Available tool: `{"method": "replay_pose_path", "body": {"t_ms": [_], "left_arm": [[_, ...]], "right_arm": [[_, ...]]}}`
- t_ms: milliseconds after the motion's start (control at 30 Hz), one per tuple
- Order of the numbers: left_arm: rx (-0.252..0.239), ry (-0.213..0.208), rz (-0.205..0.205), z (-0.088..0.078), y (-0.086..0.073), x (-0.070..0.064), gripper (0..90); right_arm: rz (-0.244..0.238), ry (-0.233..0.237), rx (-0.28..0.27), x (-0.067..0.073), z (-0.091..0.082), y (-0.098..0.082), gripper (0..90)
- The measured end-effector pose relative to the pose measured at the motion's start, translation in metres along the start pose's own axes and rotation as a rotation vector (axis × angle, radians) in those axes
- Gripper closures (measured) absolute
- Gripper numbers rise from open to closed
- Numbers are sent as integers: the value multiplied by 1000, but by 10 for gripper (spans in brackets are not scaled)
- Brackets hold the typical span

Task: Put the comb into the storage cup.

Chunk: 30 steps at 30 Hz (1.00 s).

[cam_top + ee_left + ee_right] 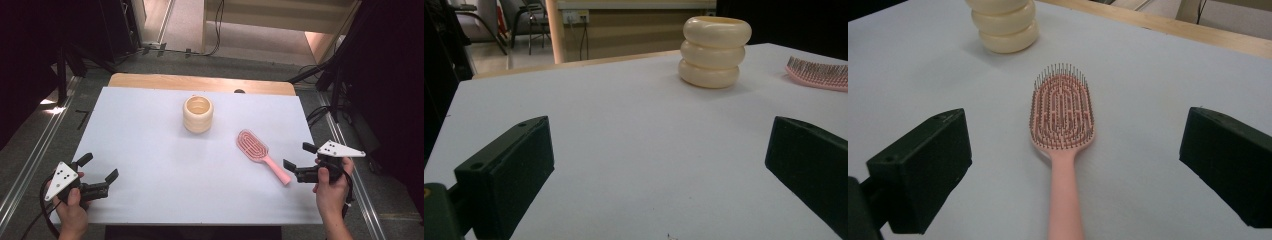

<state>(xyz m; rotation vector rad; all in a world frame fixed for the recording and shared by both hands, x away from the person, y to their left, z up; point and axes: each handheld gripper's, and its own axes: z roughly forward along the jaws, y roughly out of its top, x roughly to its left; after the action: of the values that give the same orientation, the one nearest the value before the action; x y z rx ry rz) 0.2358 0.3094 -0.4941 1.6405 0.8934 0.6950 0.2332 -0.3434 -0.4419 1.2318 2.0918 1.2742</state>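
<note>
A pink hairbrush (259, 152) lies bristles up on the white table, right of centre, its handle pointing toward my right gripper (295, 156). That gripper is open just off the handle's end, and the right gripper view looks along the hairbrush (1062, 127) between its spread jaws. A cream ribbed cup (198, 114) stands upright at the middle back. My left gripper (98, 168) is open near the front left corner, nothing between its jaws. Its own view shows the cup (715, 51) far ahead and the brush head (820, 73) at the right edge.
The white table top (150, 150) has bare room across its left and middle. A wooden strip (200, 82) runs along the far edge. Beyond it are floor, cables and dark stands.
</note>
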Motion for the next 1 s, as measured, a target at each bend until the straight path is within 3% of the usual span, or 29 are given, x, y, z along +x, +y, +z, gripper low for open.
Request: {"method": "replay_pose_path", "body": {"t_ms": [1000], "left_arm": [[-2,1,3,-1,0,0,0]], "right_arm": [[-22,42,220,-4,30,24,0]]}}
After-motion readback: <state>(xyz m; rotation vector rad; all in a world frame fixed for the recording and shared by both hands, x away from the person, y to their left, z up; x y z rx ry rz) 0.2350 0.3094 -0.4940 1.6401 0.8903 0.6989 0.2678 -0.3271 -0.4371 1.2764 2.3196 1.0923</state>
